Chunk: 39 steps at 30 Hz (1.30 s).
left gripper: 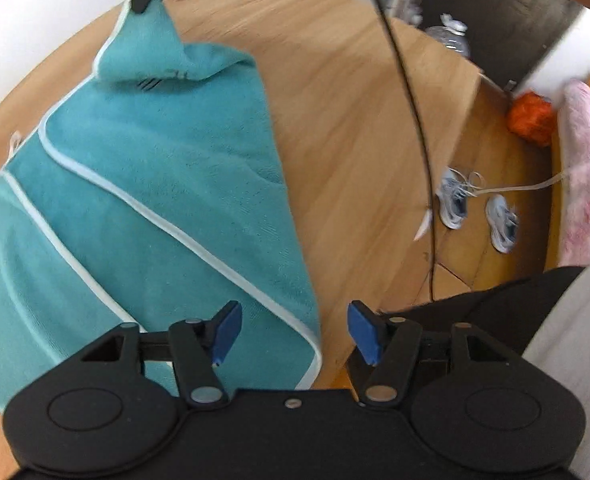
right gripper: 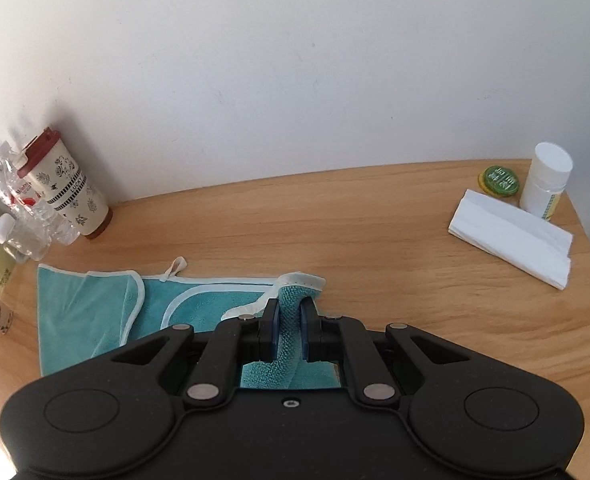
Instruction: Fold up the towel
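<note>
One towel (right gripper: 95,312) corner pinched — right gripper (right gripper: 290,320); left gripper (left gripper: 294,330) agape.

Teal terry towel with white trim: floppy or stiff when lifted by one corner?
Probably floppy: the teal terry towel with white trim bunches between the right tool pads and drapes from the pinched corner. Likely light, since one pinch lifts that corner. Terry pile looks grippy, so slipping seems unlikely. The left tool is open.

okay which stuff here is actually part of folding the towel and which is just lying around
In use: teal towel; right gripper, shut on a towel corner; left gripper, open.

Lying about: patterned cup; plastic bottles; white folded cloth; white jar; green lid.
</note>
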### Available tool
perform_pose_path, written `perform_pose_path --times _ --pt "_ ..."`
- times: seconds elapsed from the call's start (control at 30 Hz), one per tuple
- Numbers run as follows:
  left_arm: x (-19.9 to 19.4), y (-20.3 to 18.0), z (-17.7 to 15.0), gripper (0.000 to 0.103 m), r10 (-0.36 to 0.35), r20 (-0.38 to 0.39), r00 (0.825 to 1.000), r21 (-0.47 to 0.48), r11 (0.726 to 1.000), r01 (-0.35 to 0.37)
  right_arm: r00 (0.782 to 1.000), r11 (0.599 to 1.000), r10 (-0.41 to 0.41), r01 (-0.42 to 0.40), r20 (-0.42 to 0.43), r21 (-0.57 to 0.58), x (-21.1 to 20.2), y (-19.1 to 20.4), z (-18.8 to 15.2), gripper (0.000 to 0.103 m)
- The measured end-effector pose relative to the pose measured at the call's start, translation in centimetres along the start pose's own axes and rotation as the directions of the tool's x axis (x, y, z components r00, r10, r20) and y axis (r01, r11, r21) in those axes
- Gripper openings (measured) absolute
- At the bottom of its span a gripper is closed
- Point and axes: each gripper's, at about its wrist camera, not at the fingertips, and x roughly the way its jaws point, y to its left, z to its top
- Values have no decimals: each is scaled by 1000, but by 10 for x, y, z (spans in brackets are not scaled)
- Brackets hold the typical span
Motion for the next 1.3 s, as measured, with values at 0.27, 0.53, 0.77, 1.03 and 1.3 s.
perform_pose_path --times 0.27,0.53,0.77,1.03,1.3 --pt "10 -19 6 24 157 -3 988 -139 978 -156 995 996 86 -87 -43 -24 6 -20 10 11" --pt "9 -14 1 7 204 -32 978 -277 939 -205 988 987 144 -147 -48 -70 4 -20 16 7" --pt "-1 6 13 6 185 -17 983 -418 892 -175 981 977 189 -193 -46 -91 -7 -19 25 7" --pt "-21 28 -5 6 127 43 991 -527 846 -85 969 964 248 -245 10 -107 -28 -1 54 7" --pt "-27 57 -35 6 43 89 995 -577 817 16 954 940 300 -293 17 -173 -35 58 80 7"
